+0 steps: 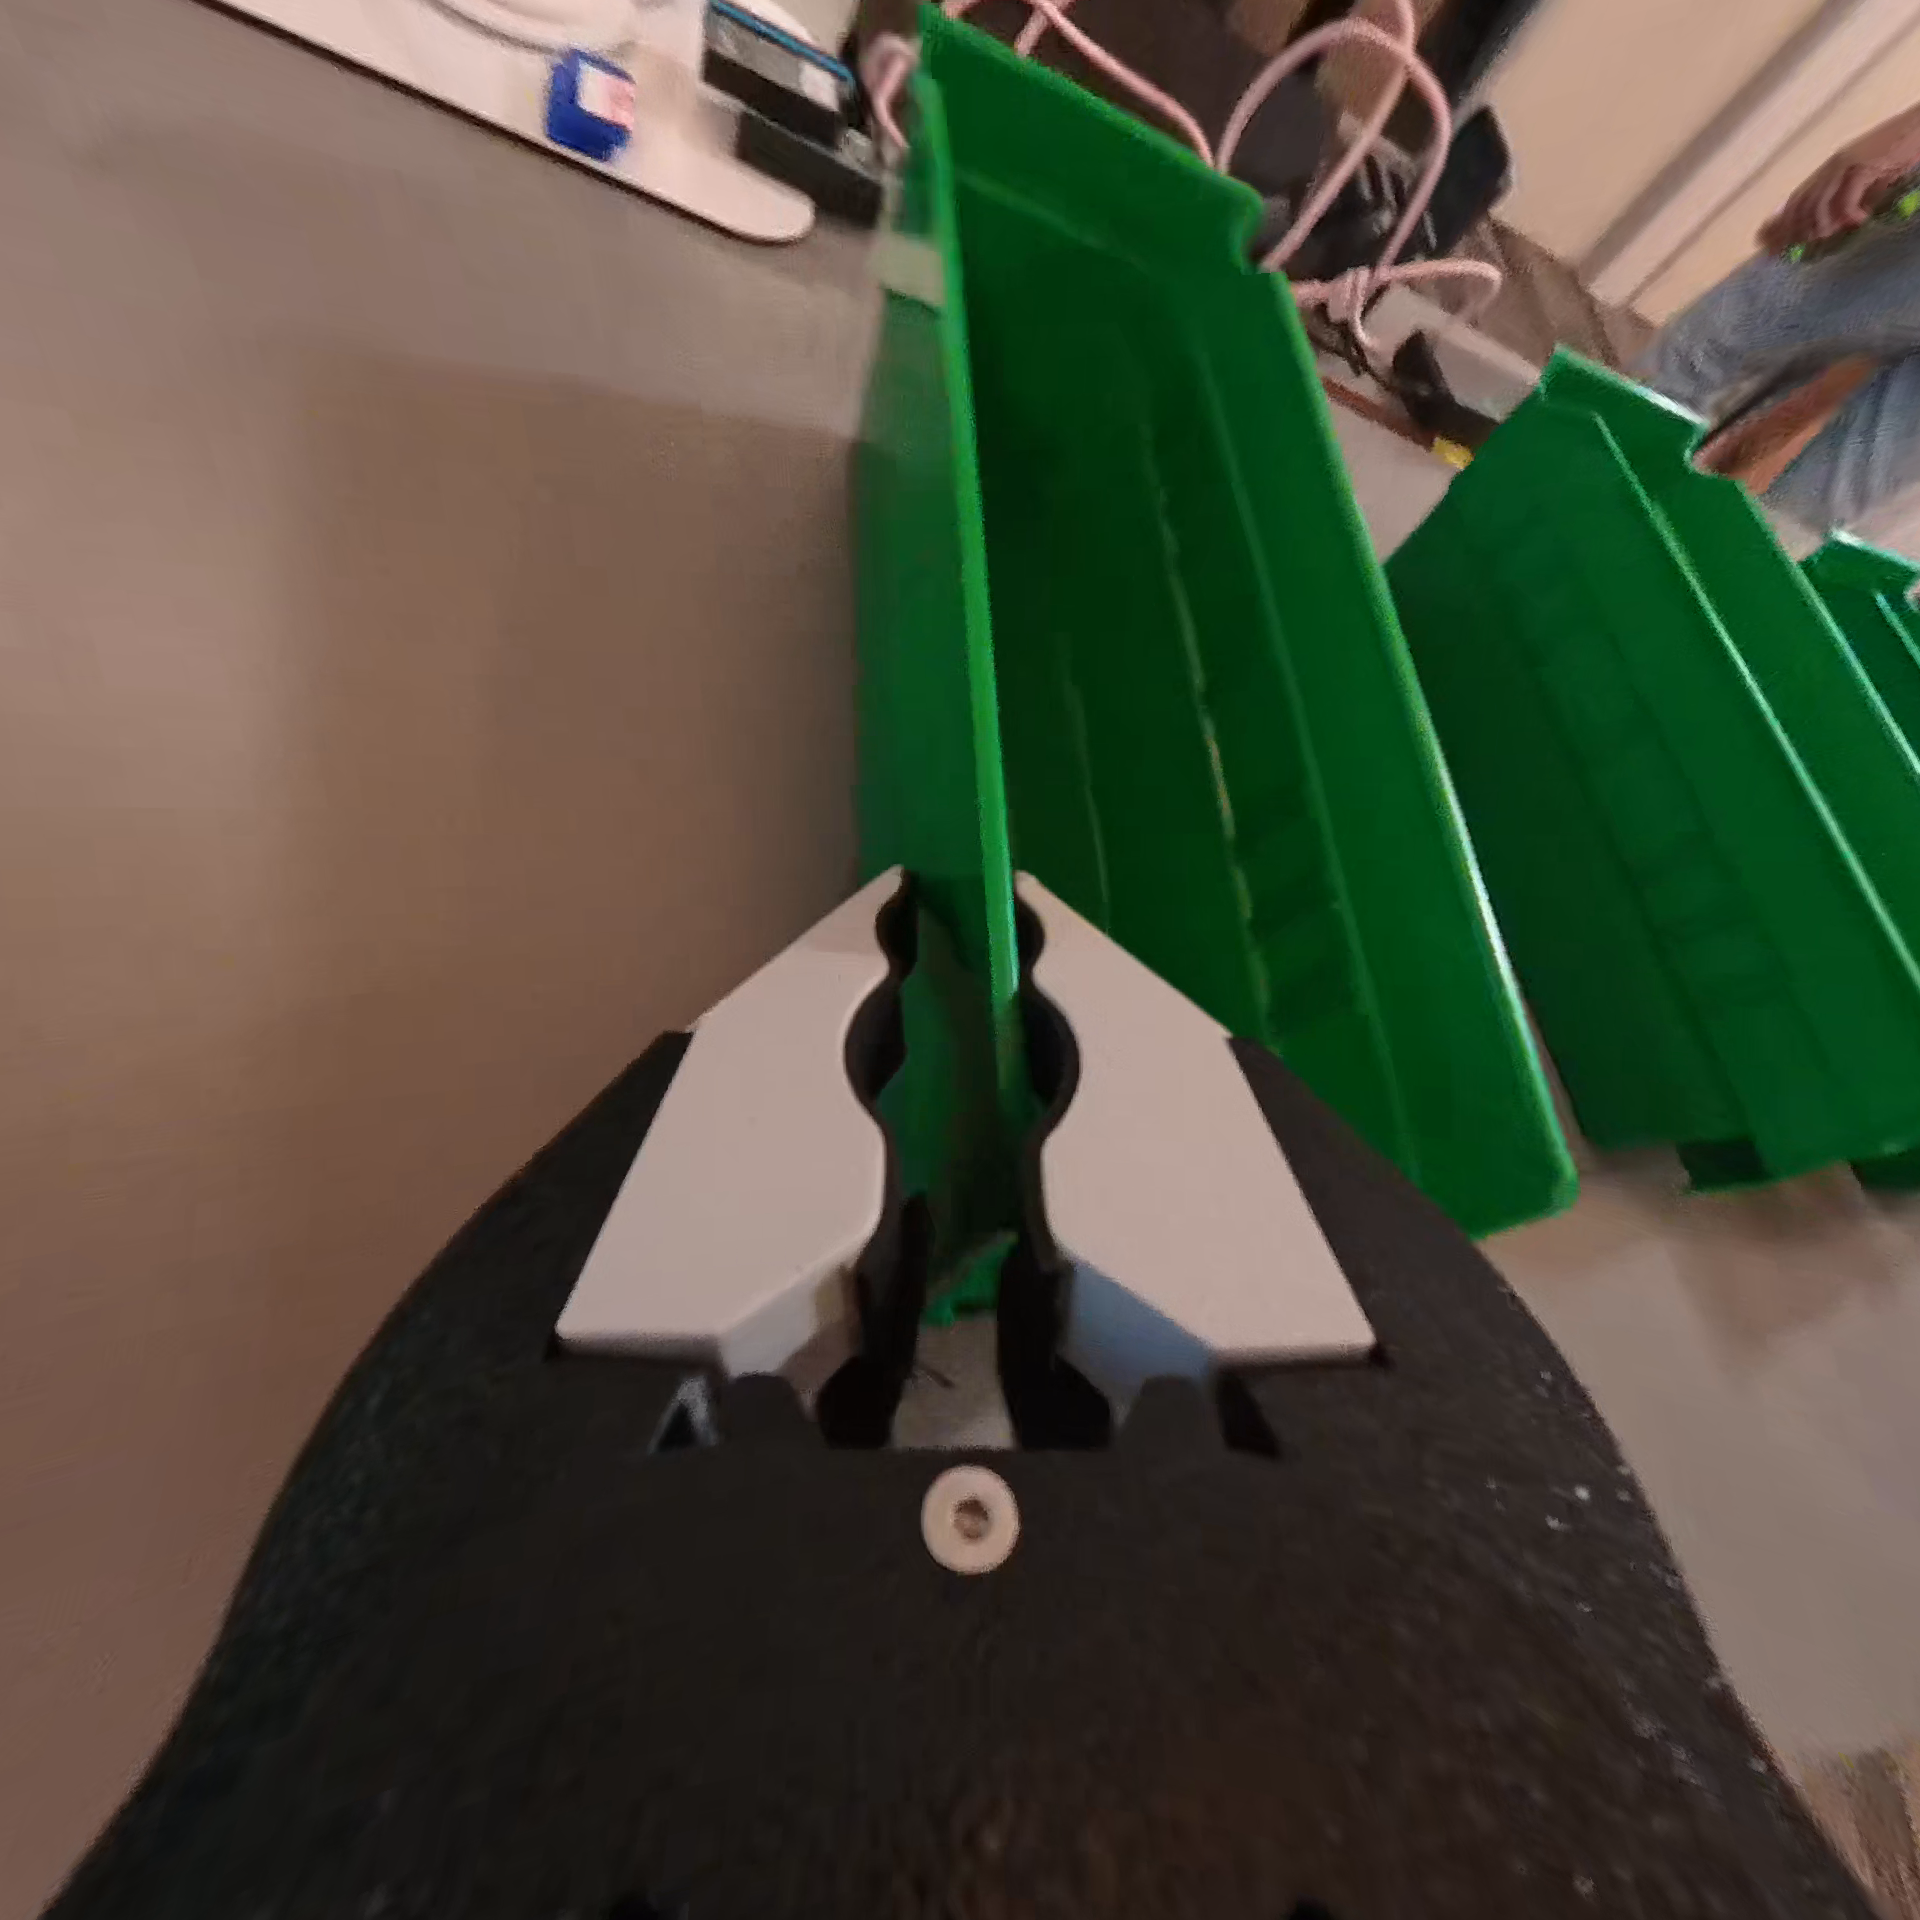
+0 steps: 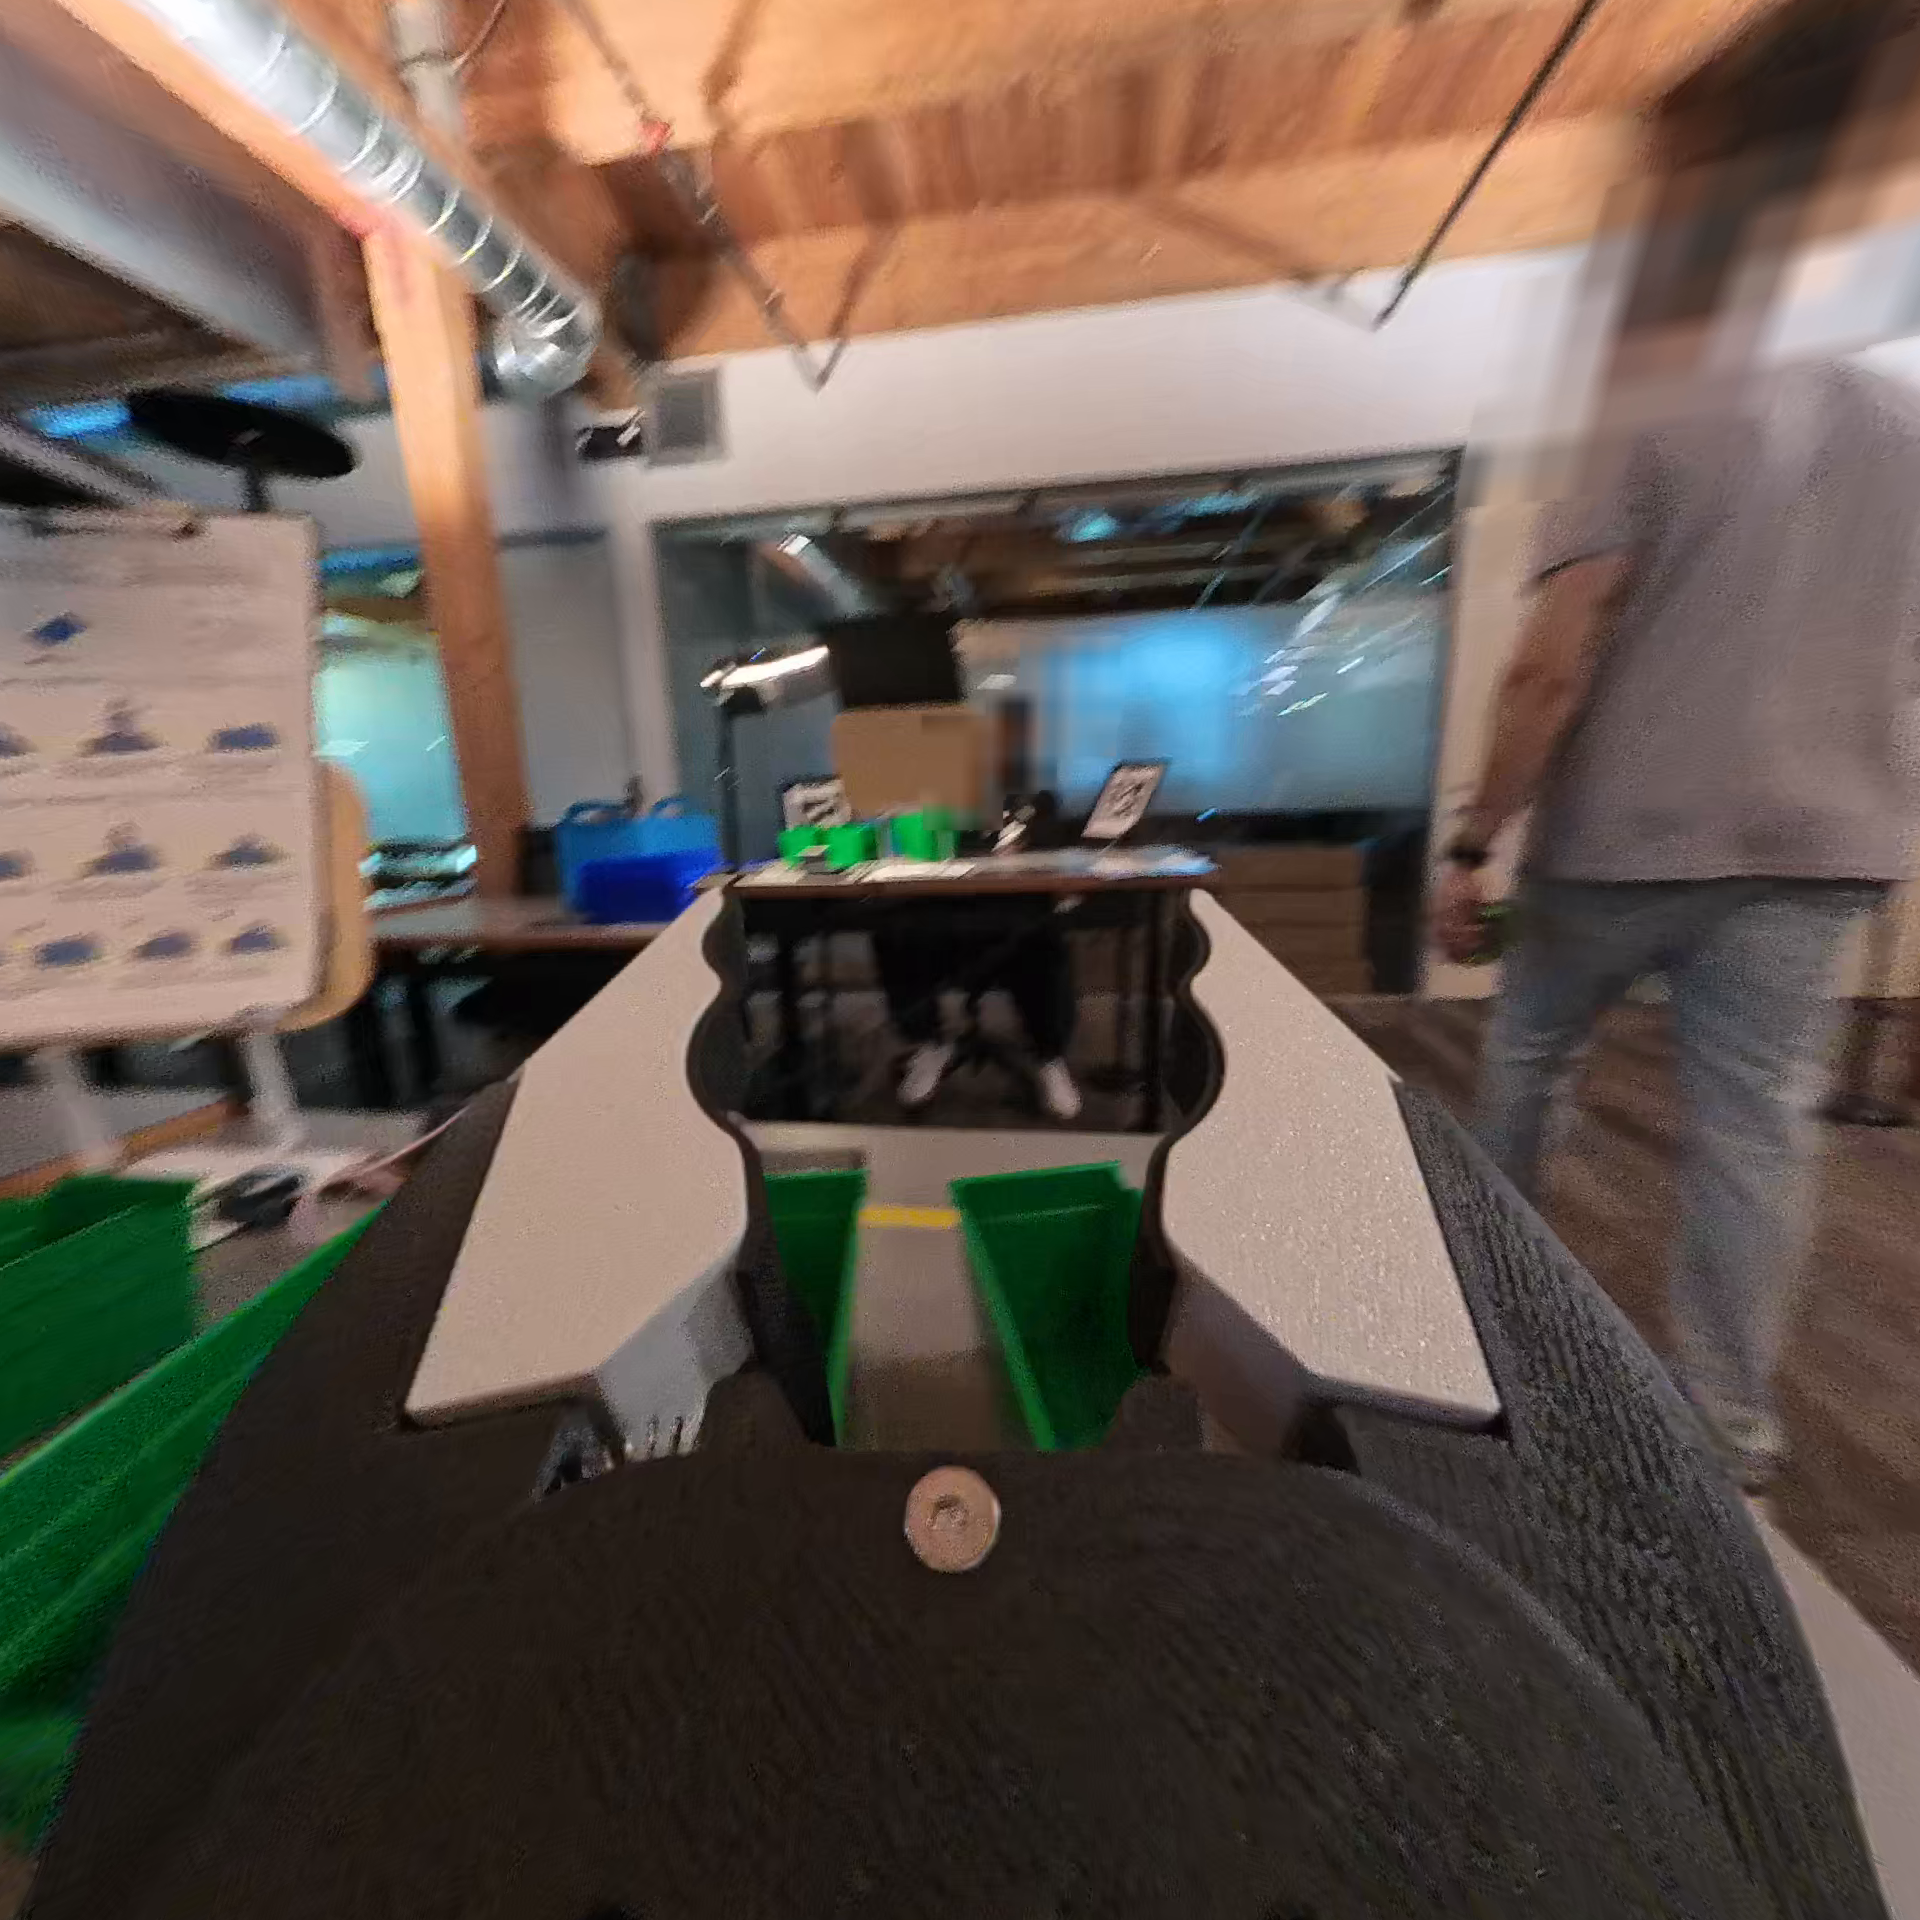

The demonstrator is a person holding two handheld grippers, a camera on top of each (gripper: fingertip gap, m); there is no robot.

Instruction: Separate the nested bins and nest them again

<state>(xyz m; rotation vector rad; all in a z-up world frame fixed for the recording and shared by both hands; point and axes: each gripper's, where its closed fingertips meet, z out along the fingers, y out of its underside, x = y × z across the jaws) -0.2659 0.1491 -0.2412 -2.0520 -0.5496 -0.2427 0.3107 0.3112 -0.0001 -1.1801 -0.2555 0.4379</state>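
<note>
Our left tongs (image 1: 961, 904) are clenched on the thin side wall of a green bin (image 1: 1122, 582), the wall running edge-on between the two pale fingers (image 1: 748, 1143) and deep into their scalloped grooves. The bin stretches away from us along the beige surface (image 1: 416, 623); whether its base rests there or hangs just clear we cannot tell. Just beside it, to the right, lies a second green bin (image 1: 1662, 790), apart from the first, with the corner of a third (image 1: 1870, 603) showing behind it.

Our right tongs (image 2: 961, 935) are released, fingers spread wide with nothing between them, pointing out over the room. Below their gap we see two green bin walls (image 2: 1039, 1278) with bare surface between; more green plastic (image 2: 125, 1434) sits at lower left.

We judge the bins already separated, and the one we grip to be on its way to or from the others. They look like stiff, light moulded plastic with smooth, likely slippery walls. A single-wall pinch should carry one, but the long body will lever and swing about the grip. Taking hold near the rim's thickened lip, midway along a side, should balance it better; the free right tongs could steady the receiving bin.

A person (image 2: 1714, 727) stands beyond the surface, blurred.
</note>
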